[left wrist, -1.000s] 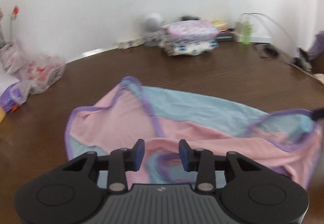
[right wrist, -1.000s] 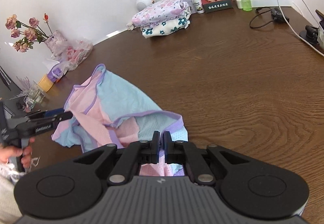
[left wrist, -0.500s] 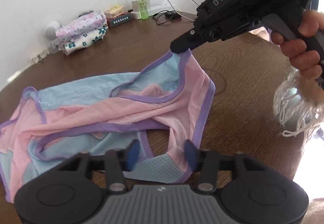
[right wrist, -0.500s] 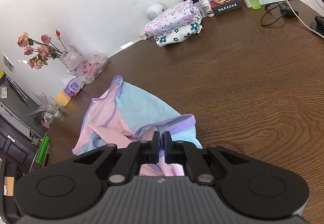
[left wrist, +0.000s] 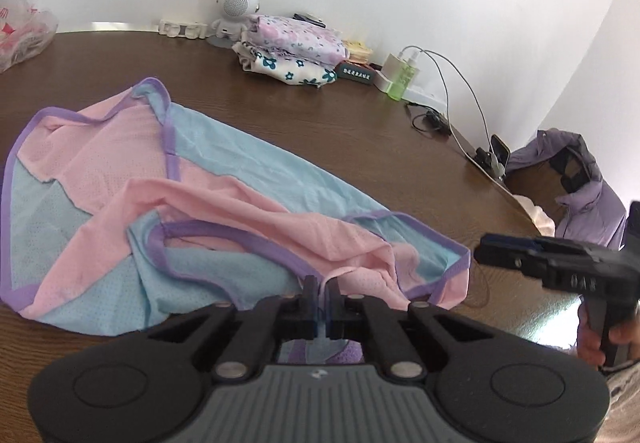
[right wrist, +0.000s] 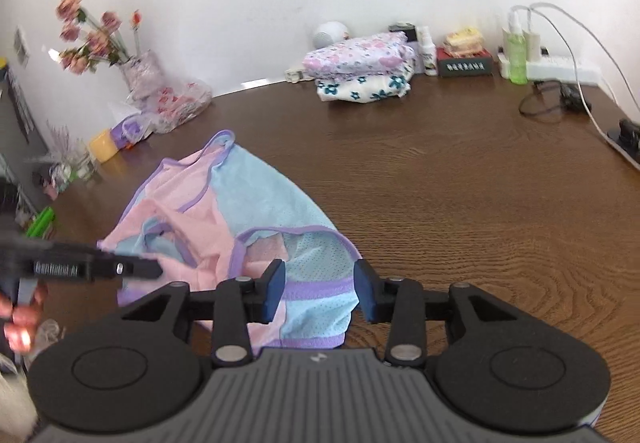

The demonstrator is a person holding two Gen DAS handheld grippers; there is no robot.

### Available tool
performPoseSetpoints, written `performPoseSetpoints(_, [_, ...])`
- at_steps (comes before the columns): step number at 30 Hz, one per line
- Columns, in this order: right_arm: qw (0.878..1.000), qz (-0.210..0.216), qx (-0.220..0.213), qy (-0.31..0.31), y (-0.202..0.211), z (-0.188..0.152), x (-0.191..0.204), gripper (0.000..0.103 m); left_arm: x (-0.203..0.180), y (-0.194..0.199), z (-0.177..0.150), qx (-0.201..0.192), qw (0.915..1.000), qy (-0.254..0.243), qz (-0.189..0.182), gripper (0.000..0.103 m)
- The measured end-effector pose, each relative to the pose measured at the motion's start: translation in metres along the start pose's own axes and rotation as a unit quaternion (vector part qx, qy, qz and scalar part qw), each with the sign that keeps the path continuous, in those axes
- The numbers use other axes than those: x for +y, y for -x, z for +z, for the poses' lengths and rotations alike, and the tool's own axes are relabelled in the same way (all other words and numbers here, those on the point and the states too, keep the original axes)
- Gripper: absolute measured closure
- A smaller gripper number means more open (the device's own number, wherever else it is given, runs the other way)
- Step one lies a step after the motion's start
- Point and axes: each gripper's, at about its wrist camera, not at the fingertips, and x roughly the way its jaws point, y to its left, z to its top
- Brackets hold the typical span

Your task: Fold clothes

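Note:
A pink and light-blue mesh garment [left wrist: 208, 203] with purple trim lies crumpled on the brown wooden table [left wrist: 360, 123]. My left gripper [left wrist: 323, 293] is shut on a pink fold at the garment's near edge. My right gripper [right wrist: 320, 289] is open, its fingers on either side of the garment's [right wrist: 256, 215] blue near corner, without holding it. The right gripper also shows in the left wrist view [left wrist: 496, 247], just right of the garment's corner. The left gripper shows in the right wrist view [right wrist: 148, 269], over the pink part.
Folded floral clothes [right wrist: 360, 71] are stacked at the table's back. Bottles, a box and a power strip with cables [right wrist: 560, 63] stand at the back right. A flower vase and a plastic bag [right wrist: 172, 99] stand at the back left. A purple jacket [left wrist: 580, 195] hangs beyond the table's right edge.
My left gripper has shut on the pink fold at the garment's near edge. My right gripper has let go of the garment's corner and opened; the corner now lies on the table.

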Motion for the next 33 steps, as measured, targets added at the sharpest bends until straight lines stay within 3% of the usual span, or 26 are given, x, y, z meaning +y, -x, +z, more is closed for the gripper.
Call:
performPoseSetpoints(4, [0.995, 0.004, 0.017, 0.095, 0.0, -0.017, 0.034, 0.064, 0.006, -0.007, 0.014, -0.012, 0.9999, 0.01, -0.001, 0.101])
performPoseSetpoints(10, [0.991, 0.005, 0.038, 0.128, -0.027, -0.019, 0.05, 0.064, 0.013, -0.028, 0.024, -0.016, 0.9993, 0.022, 0.026, 0.099])
performPoseSetpoints(12, [0.99, 0.001, 0.037, 0.134, -0.037, -0.016, 0.053, 0.064, 0.016, -0.033, 0.025, -0.017, 0.9983, 0.02, 0.051, 0.092])
performPoseSetpoints(13, [0.991, -0.001, 0.038, 0.126, -0.041, -0.012, 0.052, 0.066, 0.018, -0.03, 0.023, -0.02, 0.9977, 0.018, 0.062, 0.081])
performPoseSetpoints(14, [0.993, 0.0, 0.039, 0.115, -0.045, -0.008, 0.05, 0.074, 0.02, -0.026, 0.022, -0.024, 0.997, 0.016, 0.072, 0.069])
performPoseSetpoints(16, [0.996, 0.011, 0.043, 0.078, -0.053, 0.001, 0.042, 0.084, 0.023, -0.019, 0.02, -0.032, 0.9952, 0.012, 0.092, 0.056])
performPoseSetpoints(20, [0.998, 0.043, 0.045, -0.005, -0.065, 0.016, 0.019, 0.088, 0.02, 0.011, 0.008, -0.058, 0.9946, -0.027, 0.082, 0.055])
performPoseSetpoints(24, [0.994, 0.075, 0.044, -0.061, -0.069, 0.023, 0.006, 0.088, 0.003, 0.025, -0.007, -0.054, 0.9923, -0.089, 0.068, 0.054])
performPoseSetpoints(26, [0.993, 0.079, 0.043, -0.074, -0.071, 0.025, 0.003, 0.088, -0.005, 0.024, -0.011, -0.047, 0.9902, -0.116, 0.063, 0.054])
performPoseSetpoints(30, [0.992, 0.084, 0.04, -0.081, -0.067, 0.026, 0.003, 0.087, -0.021, 0.011, -0.018, -0.039, 0.9807, -0.167, 0.095, 0.055])
performPoseSetpoints(33, [0.996, 0.067, 0.028, -0.048, -0.053, 0.022, 0.009, 0.086, -0.026, 0.005, -0.021, -0.029, 0.976, -0.191, 0.1, 0.066])
